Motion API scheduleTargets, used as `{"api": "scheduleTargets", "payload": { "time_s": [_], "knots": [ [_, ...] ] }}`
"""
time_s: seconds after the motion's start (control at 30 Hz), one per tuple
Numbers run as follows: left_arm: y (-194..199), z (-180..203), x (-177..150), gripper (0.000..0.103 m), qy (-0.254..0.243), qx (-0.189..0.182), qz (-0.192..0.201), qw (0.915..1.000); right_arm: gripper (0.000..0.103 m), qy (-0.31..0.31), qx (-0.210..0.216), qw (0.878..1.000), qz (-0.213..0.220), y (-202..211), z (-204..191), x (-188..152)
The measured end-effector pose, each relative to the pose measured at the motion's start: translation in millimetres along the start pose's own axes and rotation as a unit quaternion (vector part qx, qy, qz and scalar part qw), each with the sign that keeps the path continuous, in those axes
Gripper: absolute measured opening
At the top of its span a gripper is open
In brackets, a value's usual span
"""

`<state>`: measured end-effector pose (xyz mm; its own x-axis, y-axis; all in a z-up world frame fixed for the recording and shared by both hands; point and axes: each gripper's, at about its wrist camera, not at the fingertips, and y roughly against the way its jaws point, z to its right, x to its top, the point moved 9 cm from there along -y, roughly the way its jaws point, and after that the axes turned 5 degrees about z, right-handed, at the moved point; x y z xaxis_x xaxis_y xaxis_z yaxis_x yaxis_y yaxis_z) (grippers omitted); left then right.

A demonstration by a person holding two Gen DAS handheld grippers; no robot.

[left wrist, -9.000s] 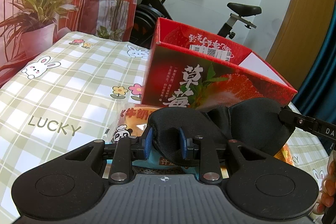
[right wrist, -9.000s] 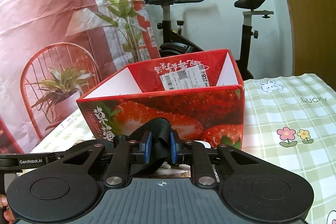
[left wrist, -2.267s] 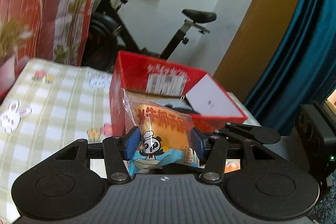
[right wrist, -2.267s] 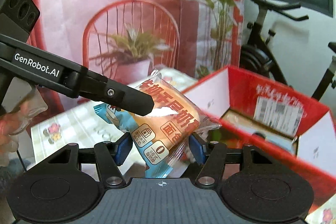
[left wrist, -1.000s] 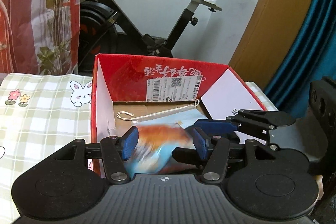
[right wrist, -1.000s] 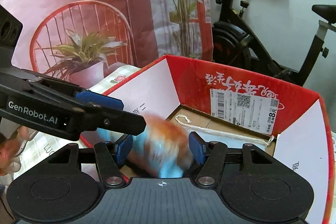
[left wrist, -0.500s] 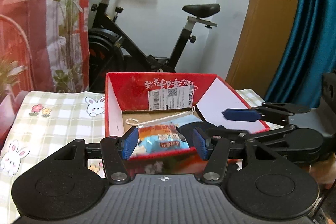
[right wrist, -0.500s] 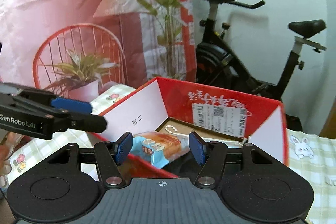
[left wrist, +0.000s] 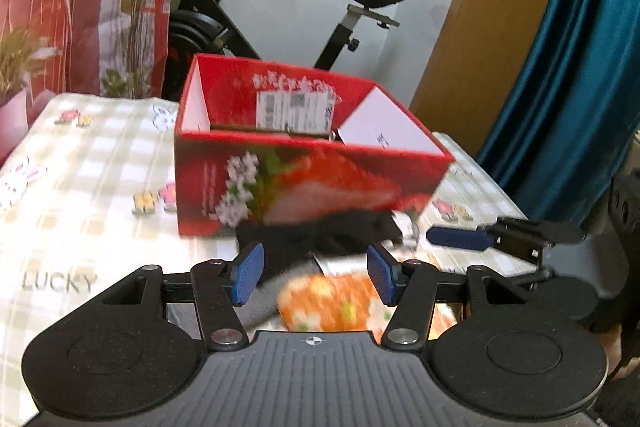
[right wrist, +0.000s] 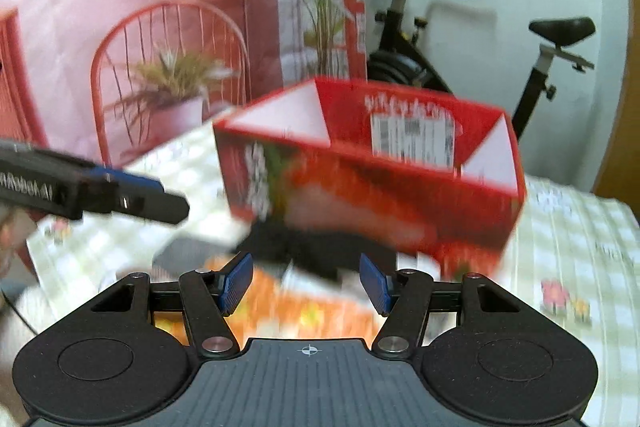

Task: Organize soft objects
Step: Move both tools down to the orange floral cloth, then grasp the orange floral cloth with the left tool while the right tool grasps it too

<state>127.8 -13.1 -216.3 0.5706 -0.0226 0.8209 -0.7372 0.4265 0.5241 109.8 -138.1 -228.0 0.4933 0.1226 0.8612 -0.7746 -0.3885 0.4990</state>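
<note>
Since half a second ago, both your grippers have backed off the red box (left wrist: 312, 183) to the pile at its front. One black soft item (left wrist: 320, 235) touches the box's near wall; one orange floral pack (left wrist: 340, 303) lies nearer you. Left gripper (left wrist: 316, 279) and right gripper (right wrist: 304, 283) gape, empty. Blur could make you snag both, or shove the single box toward the desk's far edge.

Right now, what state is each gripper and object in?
Left gripper: open, empty.
Right gripper: open, empty.
Red strawberry-print cardboard box: upright, top open.
Black soft item: on tablecloth before box.
Orange floral soft item: lying nearest, blurred.
</note>
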Motion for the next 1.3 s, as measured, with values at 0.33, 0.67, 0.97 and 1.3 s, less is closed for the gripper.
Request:
{"api": "scheduleTargets", "payload": {
  "time_s": [0.33, 0.67, 0.97, 1.3],
  "knots": [
    [-12.7, -0.4, -34.9, 0.059, 0.011, -0.010, -0.034, 0.9993, 0.056, 0.002, -0.020, 0.999, -0.048, 3.9, -8.2, -60.8],
    [-26.9, 1.9, -56.0, 0.052, 0.030, -0.048, -0.061, 0.9965, 0.058, -0.006, -0.035, 0.998, -0.047, -14.9, 0.4, -68.0],
    [-31.8, -5.7, -79.3, 0.052, 0.043, -0.040, -0.107, 0.9925, 0.058, -0.018, -0.035, 0.998, -0.040, -16.6, 6.8, -68.9],
    [-27.7, -19.6, -93.0, 0.053, 0.067, -0.023, -0.137, 0.9880, 0.058, -0.019, -0.036, 0.998, -0.043, -16.2, 7.4, -70.2]
  ]
}}
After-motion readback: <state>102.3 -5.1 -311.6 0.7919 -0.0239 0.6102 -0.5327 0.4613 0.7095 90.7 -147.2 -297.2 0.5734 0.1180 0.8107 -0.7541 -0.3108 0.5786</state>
